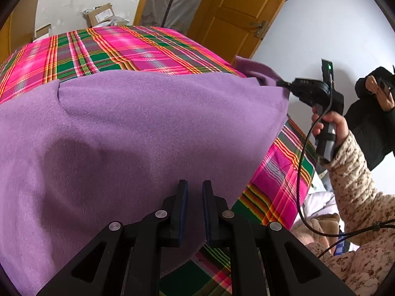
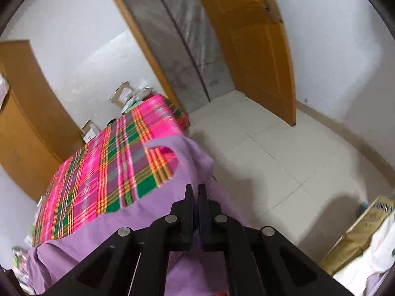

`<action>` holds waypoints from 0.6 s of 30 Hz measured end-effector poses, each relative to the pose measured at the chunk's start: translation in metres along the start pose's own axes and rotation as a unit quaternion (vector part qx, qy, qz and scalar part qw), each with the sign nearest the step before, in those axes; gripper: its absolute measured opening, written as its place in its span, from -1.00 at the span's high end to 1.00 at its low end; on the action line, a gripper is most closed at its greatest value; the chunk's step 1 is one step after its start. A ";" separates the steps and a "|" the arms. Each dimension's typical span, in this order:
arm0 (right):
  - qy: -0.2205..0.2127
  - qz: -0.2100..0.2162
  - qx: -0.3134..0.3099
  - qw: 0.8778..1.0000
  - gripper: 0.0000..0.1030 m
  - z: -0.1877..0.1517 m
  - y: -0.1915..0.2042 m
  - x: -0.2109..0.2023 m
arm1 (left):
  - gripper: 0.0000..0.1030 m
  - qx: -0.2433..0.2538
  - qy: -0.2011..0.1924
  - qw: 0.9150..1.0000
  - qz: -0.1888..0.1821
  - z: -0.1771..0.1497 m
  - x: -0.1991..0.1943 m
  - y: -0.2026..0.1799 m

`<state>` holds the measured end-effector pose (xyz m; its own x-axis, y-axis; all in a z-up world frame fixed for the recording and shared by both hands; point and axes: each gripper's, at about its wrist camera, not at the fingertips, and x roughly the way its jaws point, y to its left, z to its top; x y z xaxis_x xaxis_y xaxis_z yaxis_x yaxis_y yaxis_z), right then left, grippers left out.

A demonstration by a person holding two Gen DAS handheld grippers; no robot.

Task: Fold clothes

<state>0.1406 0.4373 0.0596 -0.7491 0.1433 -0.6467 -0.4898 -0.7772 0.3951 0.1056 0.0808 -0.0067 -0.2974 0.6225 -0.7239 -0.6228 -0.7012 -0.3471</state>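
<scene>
Purple cloth (image 1: 138,128) fills the left wrist view, draped over a plaid-covered bed (image 1: 123,49). The left gripper (image 1: 195,192) pinches the near hem, its jaws narrowly parted with fabric between them. Across the cloth, the right gripper (image 1: 284,83), held in a hand (image 1: 330,128), grips the far corner.

Right wrist view: the right gripper (image 2: 195,192) is clamped on the cloth (image 2: 148,212) at the bed's edge (image 2: 111,162). To fold well, I judge both corners should travel together, level and taut, so the hem lands square.
</scene>
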 end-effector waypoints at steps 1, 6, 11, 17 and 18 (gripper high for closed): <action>0.002 0.001 0.010 1.000 0.95 -0.003 -0.006 0.001 | 0.77 0.000 0.000 1.000 0.001 0.000 0.000 0.000; 0.025 -0.009 0.026 0.999 0.95 -0.016 -0.022 0.009 | 0.77 0.000 0.001 1.000 0.001 0.000 0.000 0.000; 0.022 -0.021 0.012 0.999 0.88 -0.017 -0.020 0.004 | 0.77 -0.002 0.000 1.000 -0.001 -0.001 0.000 0.001; 0.014 -0.025 -0.010 1.000 0.86 -0.008 -0.012 0.004 | 0.77 -0.005 -0.001 1.000 -0.005 -0.001 -0.001 0.002; 0.014 -0.027 -0.019 0.999 0.84 -0.006 -0.009 0.005 | 0.77 -0.005 -0.001 1.000 -0.005 -0.001 -0.001 0.002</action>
<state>0.1440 0.4410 0.0485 -0.7085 0.1688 -0.6853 -0.5116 -0.7917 0.3338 0.1054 0.0782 -0.0075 -0.2922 0.6304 -0.7192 -0.6190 -0.6979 -0.3602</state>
